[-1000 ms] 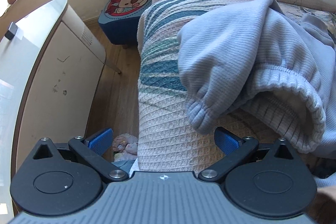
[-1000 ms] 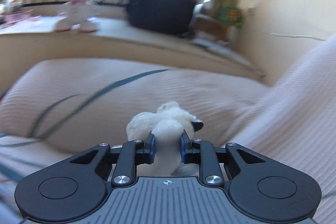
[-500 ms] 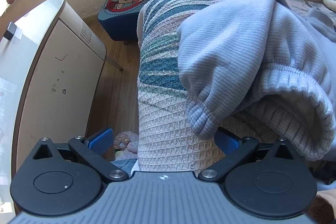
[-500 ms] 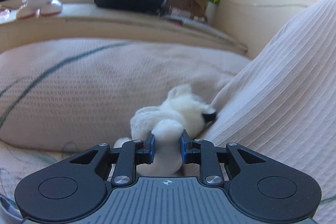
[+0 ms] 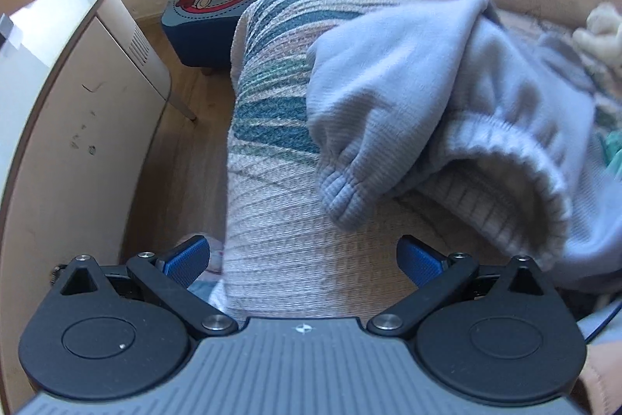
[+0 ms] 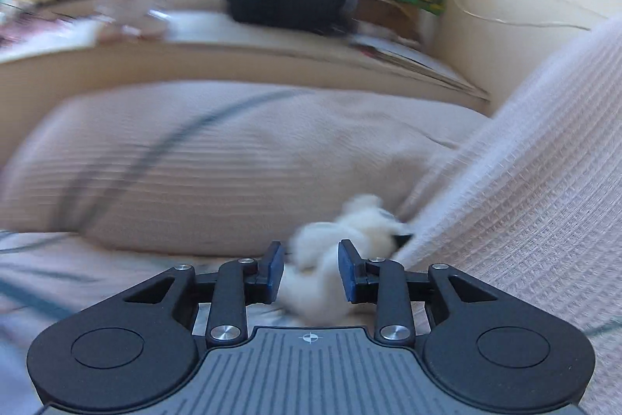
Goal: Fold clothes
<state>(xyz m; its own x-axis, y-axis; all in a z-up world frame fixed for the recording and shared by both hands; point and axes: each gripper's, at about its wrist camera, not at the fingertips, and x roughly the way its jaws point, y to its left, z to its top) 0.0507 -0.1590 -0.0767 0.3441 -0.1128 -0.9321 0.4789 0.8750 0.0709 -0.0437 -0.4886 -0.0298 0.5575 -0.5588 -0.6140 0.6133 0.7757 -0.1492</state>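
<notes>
the left tongs [image 5: 303,259] are hanging wide open with nothing between them, pointing down over the edge of the leaf-patterned sofa cover [image 5: 272,158], just short of the ribbed cuff [image 5: 346,197] of the pale blue sweatshirt [image 5: 420,92] that is lying crumpled on the seat with its hem gaping towards the camera. the right tongs [image 6: 310,269] have just been opening around a white plush toy [image 6: 342,244] that is lying in the corner between the back cushion [image 6: 233,166] and the sofa arm [image 6: 525,189]; the toy is sitting between the blue pads, which no longer appear to be pressing it.
</notes>
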